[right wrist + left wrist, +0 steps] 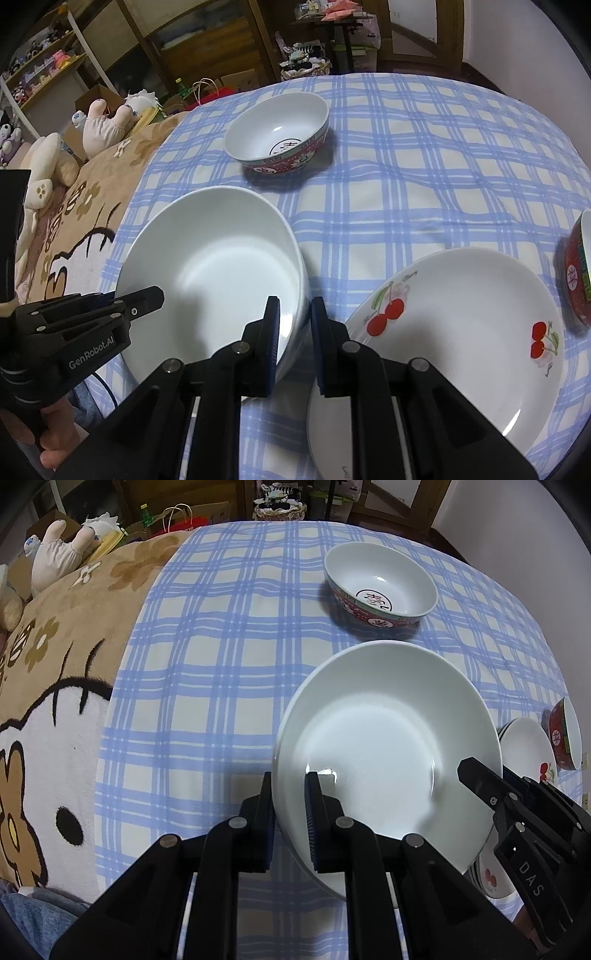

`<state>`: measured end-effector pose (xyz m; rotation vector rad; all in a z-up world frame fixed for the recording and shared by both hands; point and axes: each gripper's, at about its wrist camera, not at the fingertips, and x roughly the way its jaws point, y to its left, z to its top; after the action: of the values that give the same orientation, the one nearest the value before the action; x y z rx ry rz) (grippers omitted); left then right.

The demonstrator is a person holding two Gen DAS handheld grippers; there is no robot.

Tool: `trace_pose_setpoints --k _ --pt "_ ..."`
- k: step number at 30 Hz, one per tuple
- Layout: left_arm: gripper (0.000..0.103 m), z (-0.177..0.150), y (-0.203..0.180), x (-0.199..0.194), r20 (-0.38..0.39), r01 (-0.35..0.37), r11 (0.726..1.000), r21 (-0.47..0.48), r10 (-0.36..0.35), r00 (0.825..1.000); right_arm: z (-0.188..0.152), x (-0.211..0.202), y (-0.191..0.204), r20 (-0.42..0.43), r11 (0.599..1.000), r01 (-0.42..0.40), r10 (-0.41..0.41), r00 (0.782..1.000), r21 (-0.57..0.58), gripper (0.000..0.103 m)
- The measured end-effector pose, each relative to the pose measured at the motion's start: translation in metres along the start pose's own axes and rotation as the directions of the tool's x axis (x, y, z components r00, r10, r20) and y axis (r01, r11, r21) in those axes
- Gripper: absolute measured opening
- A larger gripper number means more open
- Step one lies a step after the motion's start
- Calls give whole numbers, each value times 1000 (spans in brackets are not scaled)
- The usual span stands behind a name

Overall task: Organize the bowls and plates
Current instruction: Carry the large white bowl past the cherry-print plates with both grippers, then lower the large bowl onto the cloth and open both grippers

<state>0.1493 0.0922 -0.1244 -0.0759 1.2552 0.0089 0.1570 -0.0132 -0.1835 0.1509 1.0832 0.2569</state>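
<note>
RISK: we pinch the deep white glazed ceramic dish (pixel 388 738) by opposite rims | left gripper (pixel 290 805) and right gripper (pixel 295 328) both clamped on it | uneven lifting may let the glossy rim slip onto the cherry-print white plate (pixel 461 332).

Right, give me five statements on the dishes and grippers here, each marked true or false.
1. Both grippers clamp the rim of the plain white bowl. True: the left gripper and right gripper grip opposite sides.
2. The cherry plate holds a bowl. False: nothing lies on it.
3. A red patterned bowl stands upright beyond the white bowl. True.
4. The tablecloth is plain red. False: blue and white check.
5. The white bowl holds food. False: empty.
</note>
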Motion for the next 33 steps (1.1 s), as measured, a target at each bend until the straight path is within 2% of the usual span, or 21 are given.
trace_pose_setpoints --k 9,18,28,33 --pt "15 0 0 -2 5 3 1000 -6 -3 1000 0 -5 -3 16 1000 -3 3 1000 12 18" --pt "19 -3 -5 -4 11 -16 999 49 16 1000 0 -7 -12 21 998 -55 55 998 40 19" --pt "20 0 4 -16 21 8 1000 11 -8 1000 3 -14 -15 43 999 -34 33 999 31 26" --pt "22 9 8 -29 71 -44 999 6 44 996 13 -21 -21 54 999 -42 42 998 12 26"
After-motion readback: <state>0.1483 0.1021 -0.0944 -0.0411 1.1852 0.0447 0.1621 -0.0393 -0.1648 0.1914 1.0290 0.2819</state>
